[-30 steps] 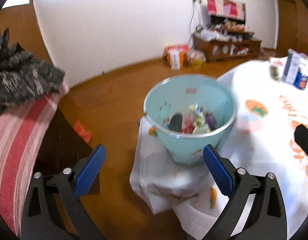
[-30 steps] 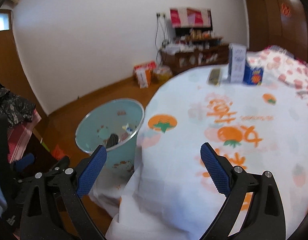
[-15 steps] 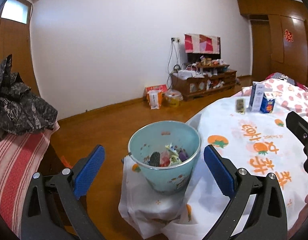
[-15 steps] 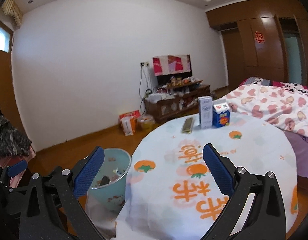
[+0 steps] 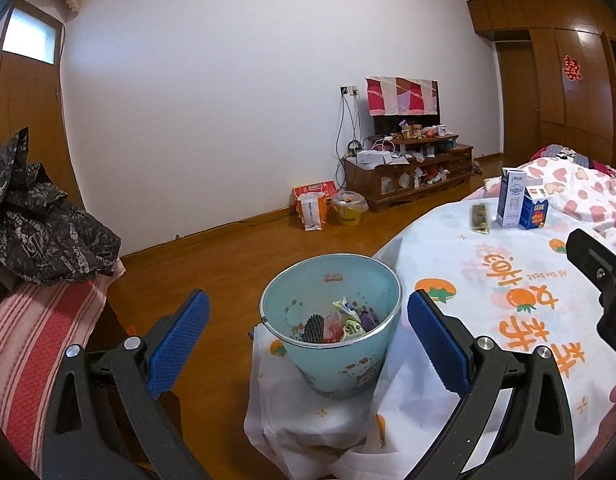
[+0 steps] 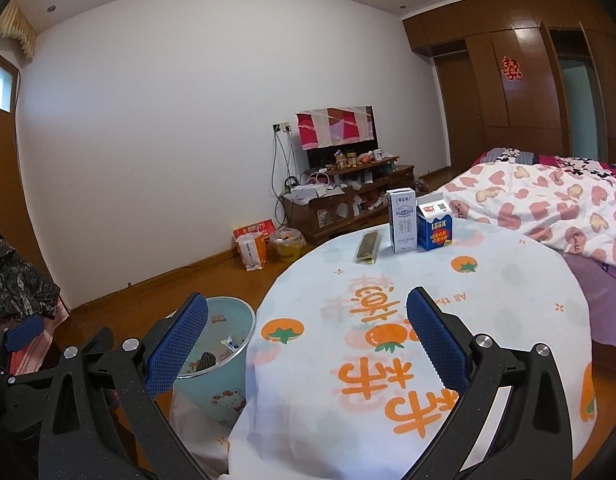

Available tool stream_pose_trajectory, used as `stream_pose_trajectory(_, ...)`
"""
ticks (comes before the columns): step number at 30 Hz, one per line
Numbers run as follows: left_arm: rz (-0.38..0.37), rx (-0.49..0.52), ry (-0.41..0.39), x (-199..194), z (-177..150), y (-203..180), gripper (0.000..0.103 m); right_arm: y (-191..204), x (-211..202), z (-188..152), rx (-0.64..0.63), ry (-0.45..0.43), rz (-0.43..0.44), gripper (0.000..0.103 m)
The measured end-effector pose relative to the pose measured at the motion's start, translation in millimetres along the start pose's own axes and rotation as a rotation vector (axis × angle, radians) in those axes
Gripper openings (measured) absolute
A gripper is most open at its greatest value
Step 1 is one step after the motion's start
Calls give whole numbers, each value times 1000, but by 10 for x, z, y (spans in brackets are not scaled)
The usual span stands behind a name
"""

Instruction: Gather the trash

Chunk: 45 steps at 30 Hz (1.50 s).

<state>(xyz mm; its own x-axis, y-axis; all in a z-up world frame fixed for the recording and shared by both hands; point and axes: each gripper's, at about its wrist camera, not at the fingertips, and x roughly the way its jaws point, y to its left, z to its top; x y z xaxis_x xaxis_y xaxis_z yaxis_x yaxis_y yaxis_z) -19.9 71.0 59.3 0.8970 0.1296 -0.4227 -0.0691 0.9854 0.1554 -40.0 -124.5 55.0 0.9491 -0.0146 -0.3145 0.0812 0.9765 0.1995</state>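
Note:
A pale blue bin [image 5: 339, 368] stands on the floor by the round table [image 6: 507, 280], with several wrappers [image 5: 339, 322] inside. My left gripper [image 5: 308, 336] is open and empty, a little back from the bin and above it. My right gripper [image 6: 306, 338] is also open and empty, over the table's near edge, with the bin [image 6: 224, 396] to its lower left. At the far side of the table stand a tall white carton [image 6: 402, 220] and a small blue carton [image 6: 433, 228]. A flat dark green packet [image 6: 367, 247] lies beside them.
A bed with a heart-pattern quilt [image 6: 547, 208] lies right of the table. A striped seat [image 5: 36, 320] with a dark garment [image 5: 40, 232] is on the left. Far back stand a wooden TV stand [image 5: 407, 172] and bags on the floor [image 5: 327, 204].
Both grippers have risen, drawn back and tilted upward. The bin has grown smaller and sits lower in both views, and the far wall and cartons have come into sight.

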Motion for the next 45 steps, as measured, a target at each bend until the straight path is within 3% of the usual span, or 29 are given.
stream_pose_trajectory(45,22,-21,10,10,24,68,97,-20,19,-2,7,12,-11,98)
